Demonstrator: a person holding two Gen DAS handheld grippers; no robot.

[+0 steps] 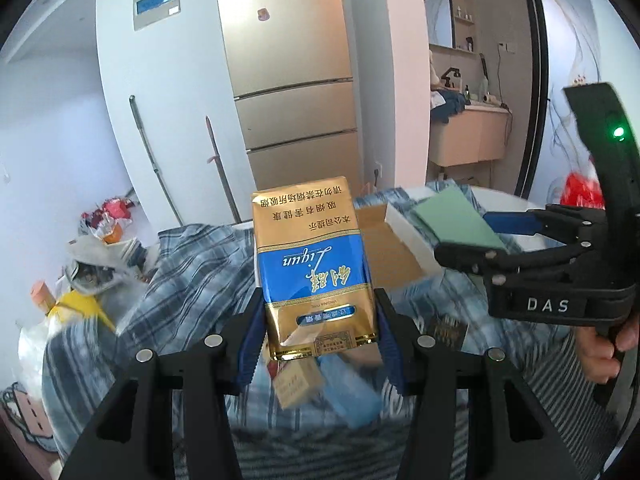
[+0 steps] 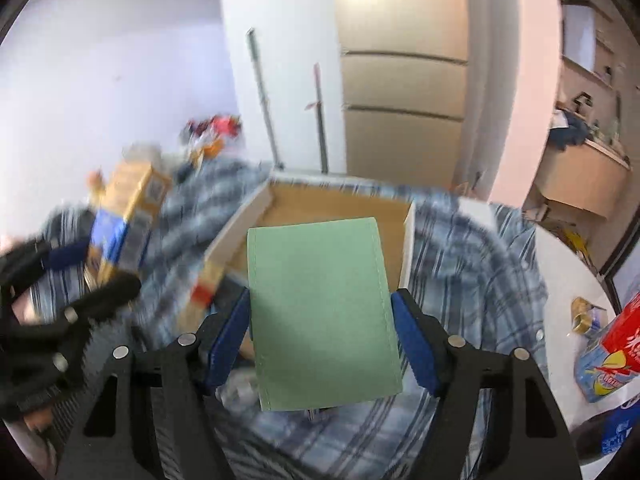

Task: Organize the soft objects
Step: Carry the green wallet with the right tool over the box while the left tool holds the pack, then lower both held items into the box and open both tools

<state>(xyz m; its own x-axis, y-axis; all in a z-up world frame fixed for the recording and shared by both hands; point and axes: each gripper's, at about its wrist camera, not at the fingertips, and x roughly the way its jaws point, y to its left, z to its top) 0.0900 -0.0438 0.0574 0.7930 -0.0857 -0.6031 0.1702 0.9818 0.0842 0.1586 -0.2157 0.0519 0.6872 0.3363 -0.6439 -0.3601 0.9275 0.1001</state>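
A gold-and-blue soft pack [image 1: 314, 272] is held up in the air, pinched at its lower end between the blue pads of the left gripper [image 1: 318, 332]. It is clenched there, with the foil dented slightly at the pads. It is judged to be light and crushable, its wrapper slick, so a gentle squeeze across the narrow sides, low on the body, seems the right hold. Its long axis is stood nearly upright and leaned a little away from the camera, with the printing upside down.

Over on the other side, a green cloth-covered pad [image 2: 320, 312] is gripped by its two long edges in the right gripper [image 2: 322, 334], closed on it. A stitched seam can be seen down one edge. It is judged to be light and somewhat yielding, yet flat enough to keep its shape. Its long axis is pointed forward, away from the gripper, its far end reaching over the open cardboard box [image 2: 340, 208].

The box, brown inside with white walls, is laid on a rumpled blue plaid shirt [image 2: 472, 264] that is spread over the white counter [image 2: 568, 264]. More small packs are glimpsed below, blurred. A red-and-blue packet [image 2: 612, 348] is left at the counter's right edge. Which item is meant for the box first cannot be told.
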